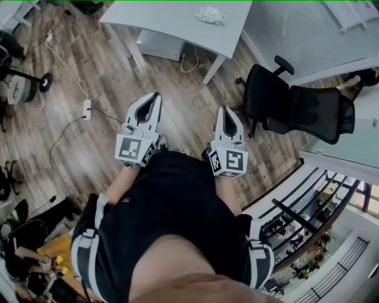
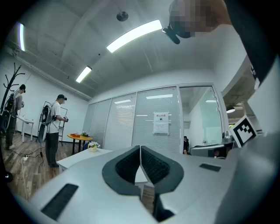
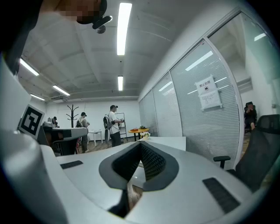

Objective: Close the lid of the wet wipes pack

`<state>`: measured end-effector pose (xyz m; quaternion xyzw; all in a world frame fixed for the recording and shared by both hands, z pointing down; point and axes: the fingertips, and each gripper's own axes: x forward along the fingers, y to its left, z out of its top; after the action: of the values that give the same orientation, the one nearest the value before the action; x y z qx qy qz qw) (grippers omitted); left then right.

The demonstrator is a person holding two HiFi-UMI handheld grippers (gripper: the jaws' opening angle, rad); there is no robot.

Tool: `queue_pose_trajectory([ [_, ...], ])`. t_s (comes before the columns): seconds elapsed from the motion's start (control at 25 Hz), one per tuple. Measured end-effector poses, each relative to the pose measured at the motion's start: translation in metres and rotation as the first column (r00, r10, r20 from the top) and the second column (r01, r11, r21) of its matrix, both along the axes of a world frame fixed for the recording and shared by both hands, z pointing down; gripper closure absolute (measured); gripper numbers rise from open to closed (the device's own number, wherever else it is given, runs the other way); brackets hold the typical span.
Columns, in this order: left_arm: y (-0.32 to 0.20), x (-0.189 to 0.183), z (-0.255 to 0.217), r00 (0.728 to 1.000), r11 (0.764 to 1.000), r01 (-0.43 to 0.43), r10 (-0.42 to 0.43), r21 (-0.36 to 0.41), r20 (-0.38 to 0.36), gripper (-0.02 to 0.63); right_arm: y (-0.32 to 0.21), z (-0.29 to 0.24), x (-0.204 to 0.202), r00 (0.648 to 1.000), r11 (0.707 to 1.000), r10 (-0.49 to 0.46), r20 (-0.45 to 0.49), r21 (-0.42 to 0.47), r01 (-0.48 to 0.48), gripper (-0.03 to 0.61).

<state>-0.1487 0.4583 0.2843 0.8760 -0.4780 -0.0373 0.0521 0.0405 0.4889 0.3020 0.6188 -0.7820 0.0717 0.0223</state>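
Head view: left claw [image 1: 156,97] and right claw [image 1: 227,111] hang over open floor [image 1: 106,77], well short of the white surface [image 1: 177,25]. That pale lump on it is probably the wet wipes pack [image 1: 210,15].

Left gripper view: claw together, empty, wall notice [image 2: 160,122] unreadable.

Right gripper view: claw together too, empty.

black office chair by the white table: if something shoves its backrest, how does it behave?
The black office chair would probably roll rather than tip: it seems to stand on a castered base on smooth wooden floor. Its backrest looks like mesh, so it may flex, or the seat may swivel, before the chair moves.
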Motion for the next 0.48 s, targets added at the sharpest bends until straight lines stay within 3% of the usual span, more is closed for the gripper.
queue_pose_trajectory([
  [0.48, -0.002, -0.002, 0.006, 1.000, 1.000, -0.023, 0.023, -0.009, 0.000, 0.584, 0.000, -0.006, -0.011, 1.000, 0.999, -0.004, 0.004, 0.032, 0.004, 0.557],
])
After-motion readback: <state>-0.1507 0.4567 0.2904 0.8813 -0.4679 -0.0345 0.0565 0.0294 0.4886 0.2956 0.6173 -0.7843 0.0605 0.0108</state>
